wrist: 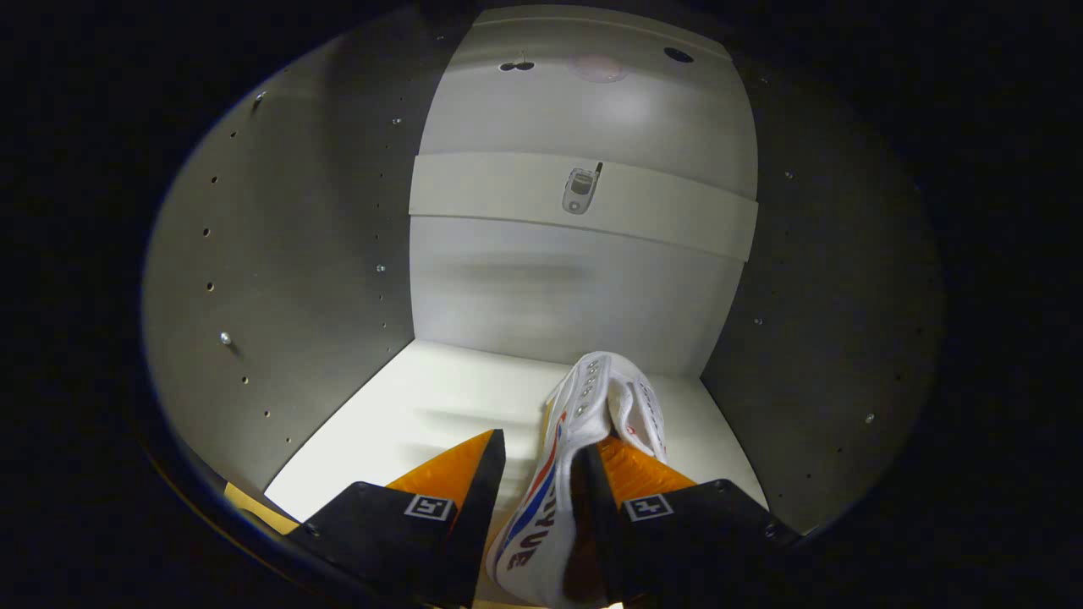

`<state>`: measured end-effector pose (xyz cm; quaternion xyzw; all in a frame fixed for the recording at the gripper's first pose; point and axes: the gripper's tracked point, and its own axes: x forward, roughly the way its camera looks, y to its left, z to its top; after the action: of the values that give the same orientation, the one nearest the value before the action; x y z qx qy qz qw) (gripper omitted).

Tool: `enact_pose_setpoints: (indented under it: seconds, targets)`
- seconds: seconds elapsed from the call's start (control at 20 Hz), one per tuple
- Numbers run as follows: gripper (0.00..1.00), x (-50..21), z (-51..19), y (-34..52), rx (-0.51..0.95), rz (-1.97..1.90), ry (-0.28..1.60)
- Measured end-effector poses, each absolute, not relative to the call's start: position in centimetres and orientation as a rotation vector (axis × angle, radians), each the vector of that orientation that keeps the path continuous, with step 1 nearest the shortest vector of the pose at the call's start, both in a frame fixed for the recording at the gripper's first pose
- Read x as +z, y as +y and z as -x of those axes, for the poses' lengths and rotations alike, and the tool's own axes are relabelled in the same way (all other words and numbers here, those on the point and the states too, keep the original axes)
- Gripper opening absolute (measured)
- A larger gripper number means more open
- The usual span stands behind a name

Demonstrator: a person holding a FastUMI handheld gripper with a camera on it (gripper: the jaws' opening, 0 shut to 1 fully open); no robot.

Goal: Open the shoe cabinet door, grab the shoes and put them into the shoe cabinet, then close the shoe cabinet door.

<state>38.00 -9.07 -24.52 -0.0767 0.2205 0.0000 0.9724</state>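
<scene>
I am looking into the shoe cabinet (321, 279), with its grey side walls, pale back panel and white shelf floor (423, 406). A white shoe (584, 423) with red and blue stripes lies lengthwise on that floor, toe towards the back panel and heel towards me. My gripper (543, 444) straddles the shoe's left side wall. The right finger (626, 482) sits at the shoe's opening, touching it. The left finger (461, 474) stands outside the shoe with a narrow gap to it. The jaws are apart and not pressing on the shoe from both sides.
A horizontal rail (508, 190) crosses the back panel and carries a small metal fitting (579, 190). Both side walls show rows of shelf-pin holes. To the left of the shoe there is bare shelf floor. The cabinet's front edge (254, 507) shows below the left finger.
</scene>
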Motion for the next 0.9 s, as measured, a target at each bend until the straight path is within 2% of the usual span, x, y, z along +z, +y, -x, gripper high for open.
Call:
enact_pose_setpoints:
  seconds: [0.2, 0.5, 0.55, 0.9]
  targets:
    - [0.77, -23.3, -36.8, -8.8, -0.004, 0.140, 0.426]
    - [0.90, -20.0, -34.2, -9.9, -0.039, 0.093, 0.369]
    - [0.95, -19.4, -33.5, -9.9, -0.042, 0.083, 0.362]
    - [0.97, -12.9, -25.0, -7.4, -0.026, 0.034, 0.267]
